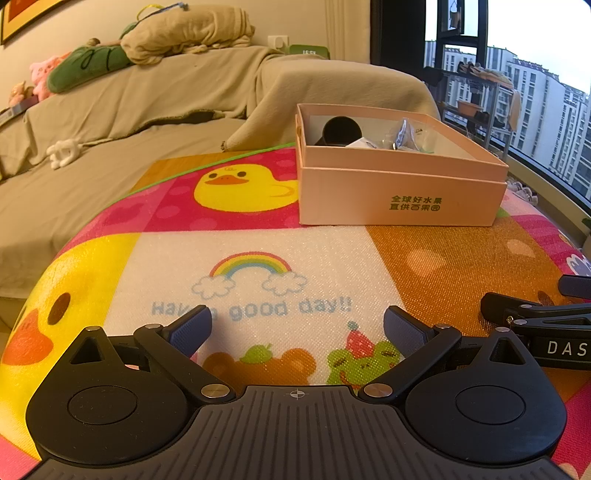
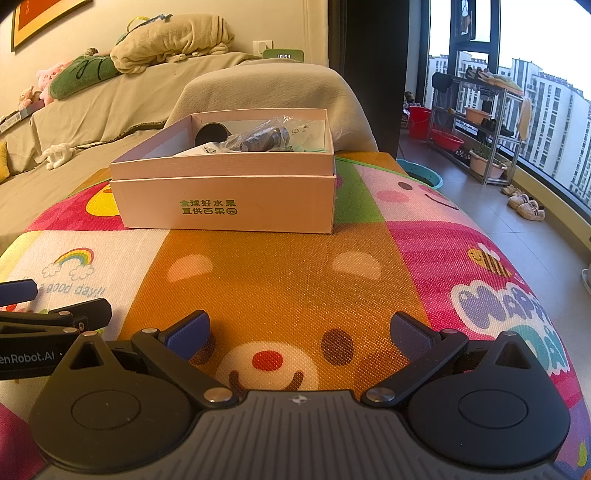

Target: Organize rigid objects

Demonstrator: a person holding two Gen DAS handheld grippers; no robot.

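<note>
A pale pink cardboard box (image 1: 402, 195) (image 2: 225, 201) with green print stands on the colourful cartoon mat (image 1: 258, 258) (image 2: 280, 273), ahead of both grippers. Inside it lie a black round object (image 1: 341, 129) (image 2: 212, 133), a clear plastic bag with dark parts (image 1: 404, 134) (image 2: 258, 138) and a white piece (image 1: 362, 143). My left gripper (image 1: 297, 325) is open low over the mat, nothing between its fingers. My right gripper (image 2: 299, 330) is open too and empty. Each gripper shows at the edge of the other's view.
A sofa under a beige cover (image 1: 129, 110) (image 2: 92, 110) stands behind the mat, with plush toys (image 1: 44, 79) and a folded blanket (image 1: 188, 31). To the right are a window, a metal rack (image 2: 476, 122), red basins (image 2: 447, 142) and slippers (image 2: 524, 206) on the floor.
</note>
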